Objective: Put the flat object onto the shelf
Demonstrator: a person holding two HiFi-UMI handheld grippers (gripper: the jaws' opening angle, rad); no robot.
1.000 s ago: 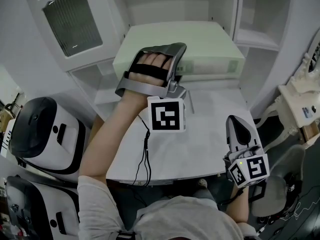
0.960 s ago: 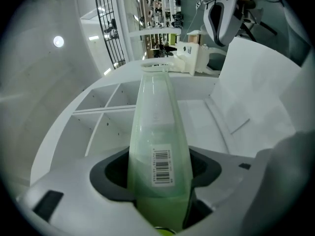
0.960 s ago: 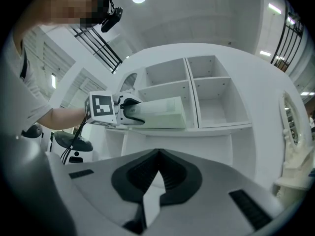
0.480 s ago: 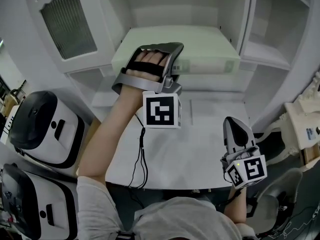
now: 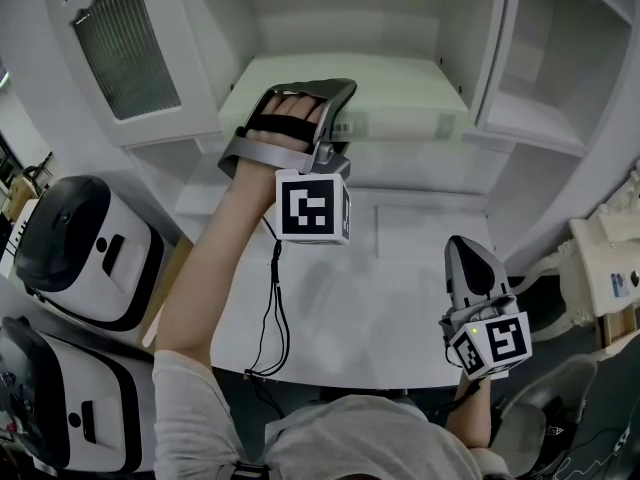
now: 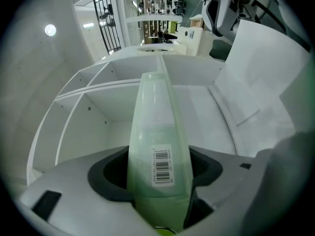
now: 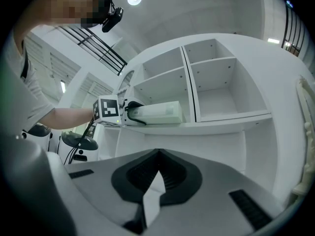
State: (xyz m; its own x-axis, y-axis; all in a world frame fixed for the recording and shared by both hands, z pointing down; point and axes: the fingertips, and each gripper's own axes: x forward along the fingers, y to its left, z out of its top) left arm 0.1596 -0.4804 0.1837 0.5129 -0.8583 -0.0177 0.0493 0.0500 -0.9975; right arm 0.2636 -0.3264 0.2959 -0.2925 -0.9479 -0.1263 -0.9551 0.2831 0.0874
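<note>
My left gripper (image 5: 346, 120) has the flat pale-green cardboard box (image 5: 400, 98) edge-on between its jaws, which are opening around it. I judge that right, since the box already lies flat on the white wooden shelf board (image 6: 206, 112) and needs no more support. My right gripper (image 5: 468, 253) hangs low over the table with its jaws closed on nothing, out of the way.

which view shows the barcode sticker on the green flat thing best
The left gripper view: the barcode label on the green flat object faces the camera, bars clear. The head view shows the object on the shelf, its label a blurred patch. The right gripper view shows it small, no bars.
</note>
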